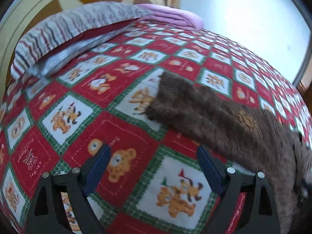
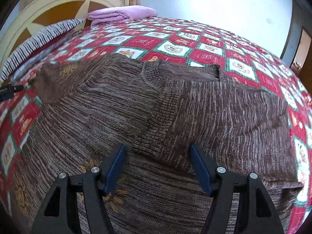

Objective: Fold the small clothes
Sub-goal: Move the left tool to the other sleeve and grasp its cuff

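Observation:
A brown knitted sweater (image 2: 120,105) lies spread on a bed with a red, green and white teddy-bear quilt (image 2: 175,41). Its right sleeve is folded over the body, cuff near the middle (image 2: 156,146). Its left sleeve (image 1: 195,105) stretches out flat over the quilt in the left wrist view. My right gripper (image 2: 157,148) is open and empty, just above the folded cuff. My left gripper (image 1: 153,150) is open and empty over the quilt (image 1: 78,89), with its right finger at the sleeve's lower edge. The left gripper's tip also shows at the right wrist view's left edge (image 2: 11,89).
A striped pillow (image 1: 64,31) and a folded purple blanket (image 1: 171,17) lie at the head of the bed by a cream and orange headboard (image 1: 17,29). A pale blue wall (image 2: 214,2) stands beyond the bed. A dark door frame (image 2: 292,29) is at the right.

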`<state>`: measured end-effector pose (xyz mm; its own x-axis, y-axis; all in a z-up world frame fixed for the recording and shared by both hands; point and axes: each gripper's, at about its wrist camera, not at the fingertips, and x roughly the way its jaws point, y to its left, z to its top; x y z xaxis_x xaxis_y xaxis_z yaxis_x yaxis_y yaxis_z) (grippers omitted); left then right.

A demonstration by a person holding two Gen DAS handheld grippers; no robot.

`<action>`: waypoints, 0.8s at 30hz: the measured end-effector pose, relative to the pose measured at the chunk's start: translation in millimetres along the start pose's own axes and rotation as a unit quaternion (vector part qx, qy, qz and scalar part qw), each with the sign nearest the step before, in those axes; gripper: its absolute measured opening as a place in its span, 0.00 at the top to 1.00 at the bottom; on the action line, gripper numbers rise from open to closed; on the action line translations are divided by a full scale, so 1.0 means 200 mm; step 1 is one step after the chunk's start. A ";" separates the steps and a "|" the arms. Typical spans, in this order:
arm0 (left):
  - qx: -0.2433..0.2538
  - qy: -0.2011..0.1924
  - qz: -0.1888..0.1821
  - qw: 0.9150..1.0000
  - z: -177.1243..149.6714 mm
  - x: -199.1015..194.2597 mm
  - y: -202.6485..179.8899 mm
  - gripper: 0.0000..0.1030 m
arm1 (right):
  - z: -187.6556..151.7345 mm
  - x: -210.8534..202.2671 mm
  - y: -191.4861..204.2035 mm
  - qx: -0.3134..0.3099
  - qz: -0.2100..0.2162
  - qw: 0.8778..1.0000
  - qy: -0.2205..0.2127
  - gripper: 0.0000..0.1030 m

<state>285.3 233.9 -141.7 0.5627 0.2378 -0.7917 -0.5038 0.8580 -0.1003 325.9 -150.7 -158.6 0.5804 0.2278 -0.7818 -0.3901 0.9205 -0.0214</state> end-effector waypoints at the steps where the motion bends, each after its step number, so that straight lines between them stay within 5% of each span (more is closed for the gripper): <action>1: -0.015 0.000 -0.006 1.000 0.01 0.00 0.01 0.11 | 0.00 0.00 -0.01 0.002 0.002 1.000 -0.002 0.33; 7: -0.088 0.004 -0.084 0.993 0.05 0.03 0.03 0.15 | -0.02 0.00 0.02 -0.007 -0.011 1.000 -0.011 0.32; 10: -0.104 0.014 -0.097 0.990 0.08 0.10 0.03 0.30 | -0.03 -0.01 0.02 -0.003 -0.010 1.000 -0.014 0.32; 14: -0.107 0.004 -0.077 0.991 0.12 0.19 0.03 0.39 | -0.03 -0.01 0.02 -0.006 -0.014 1.000 -0.016 0.31; 15: -0.106 -0.002 -0.071 0.992 0.12 0.19 0.04 0.48 | -0.03 -0.01 0.02 -0.007 -0.015 1.000 -0.016 0.31; 17: -0.105 -0.003 -0.071 0.992 0.14 0.21 0.05 0.86 | -0.03 -0.01 0.03 -0.008 -0.016 1.000 -0.017 0.31; 18: -0.108 0.005 -0.083 0.991 0.14 0.22 0.05 0.92 | -0.03 -0.01 0.03 -0.007 -0.015 1.000 -0.017 0.31; 24: -0.116 -0.021 -0.093 0.989 0.14 0.06 0.12 0.93 | -0.03 -0.01 0.02 -0.006 -0.014 1.000 -0.018 0.31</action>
<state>297.9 270.7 -137.2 0.6840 0.1079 -0.7215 -0.5231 0.7619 -0.3820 318.4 -148.6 -160.7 0.6162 0.2129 -0.7583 -0.3817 0.9229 -0.0510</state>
